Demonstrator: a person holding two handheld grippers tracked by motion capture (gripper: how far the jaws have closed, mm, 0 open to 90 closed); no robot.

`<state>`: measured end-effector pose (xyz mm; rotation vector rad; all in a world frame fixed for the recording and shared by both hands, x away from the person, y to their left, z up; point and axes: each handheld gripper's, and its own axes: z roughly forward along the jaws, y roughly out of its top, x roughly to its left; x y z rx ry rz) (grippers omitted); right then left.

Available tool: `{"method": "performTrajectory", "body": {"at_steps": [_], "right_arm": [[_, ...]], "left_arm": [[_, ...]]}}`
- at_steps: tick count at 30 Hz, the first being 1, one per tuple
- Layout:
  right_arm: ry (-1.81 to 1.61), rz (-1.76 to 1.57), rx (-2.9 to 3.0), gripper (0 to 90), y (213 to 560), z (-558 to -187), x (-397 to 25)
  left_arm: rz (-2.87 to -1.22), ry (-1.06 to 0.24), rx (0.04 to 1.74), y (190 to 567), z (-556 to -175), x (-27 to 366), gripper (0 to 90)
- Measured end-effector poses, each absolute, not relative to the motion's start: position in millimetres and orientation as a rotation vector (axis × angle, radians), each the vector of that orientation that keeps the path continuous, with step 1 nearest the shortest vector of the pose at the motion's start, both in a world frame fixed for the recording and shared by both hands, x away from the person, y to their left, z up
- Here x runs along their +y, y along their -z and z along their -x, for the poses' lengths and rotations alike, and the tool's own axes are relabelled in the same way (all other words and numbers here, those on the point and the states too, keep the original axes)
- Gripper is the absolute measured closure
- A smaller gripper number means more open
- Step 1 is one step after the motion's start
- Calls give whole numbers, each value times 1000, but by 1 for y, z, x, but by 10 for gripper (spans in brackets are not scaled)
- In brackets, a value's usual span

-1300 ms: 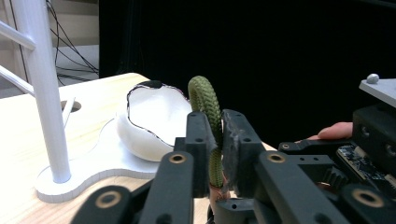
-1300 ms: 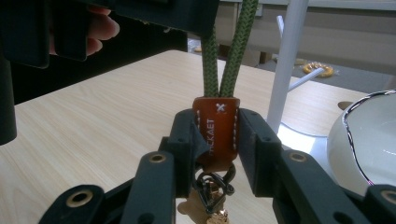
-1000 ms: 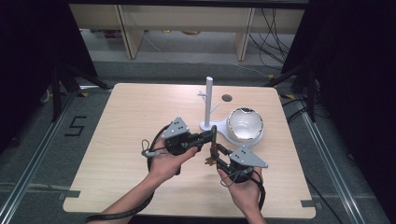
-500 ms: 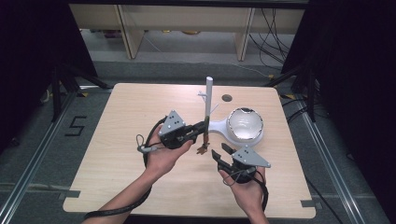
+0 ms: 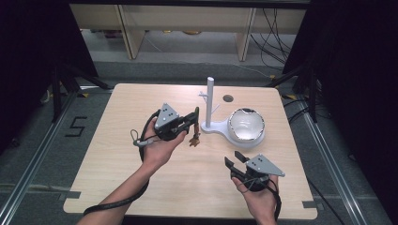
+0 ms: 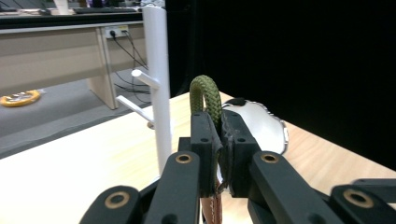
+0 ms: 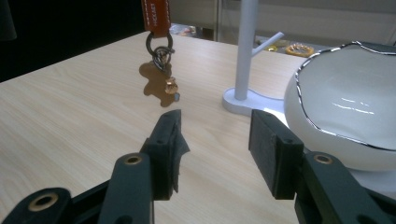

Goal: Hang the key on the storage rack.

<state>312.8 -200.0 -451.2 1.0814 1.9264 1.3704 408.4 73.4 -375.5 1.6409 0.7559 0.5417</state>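
Observation:
My left gripper (image 5: pixel 193 119) is shut on a keychain's green cord loop (image 6: pixel 207 95), held above the table just left of the white peg stand (image 5: pixel 210 101). From the jaws hang a brown leather strap (image 7: pixel 155 14), metal rings and a gingerbread-man charm (image 7: pixel 158 87); the charm (image 5: pixel 194 139) dangles clear of the wood. The stand's short pegs (image 6: pixel 142 78) rise just beyond the loop. My right gripper (image 5: pixel 236 161) stands open near the front right of the table, apart from the keychain, with nothing between its fingers (image 7: pixel 169 140).
A white bowl with a silver rim (image 5: pixel 246 125) sits beside the stand's base, close ahead of my right gripper (image 7: pixel 217 140). The light wooden table (image 5: pixel 108 154) has a round hole (image 5: pixel 228 98) near its far edge. Shelving stands beyond it.
The right gripper has let go near the keychain and drawn back toward the front right, open. The left gripper kept the keychain and lifted it a little toward the stand.

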Motion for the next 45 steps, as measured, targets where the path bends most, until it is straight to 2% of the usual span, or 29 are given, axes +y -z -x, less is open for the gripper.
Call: {"method": "performTrajectory", "body": {"at_steps": [45], "right_arm": [[-1363,-1231,1882,562,480,-290,-233]], "left_arm": [[-1657,-726,785,374,-451,73,840]]}}
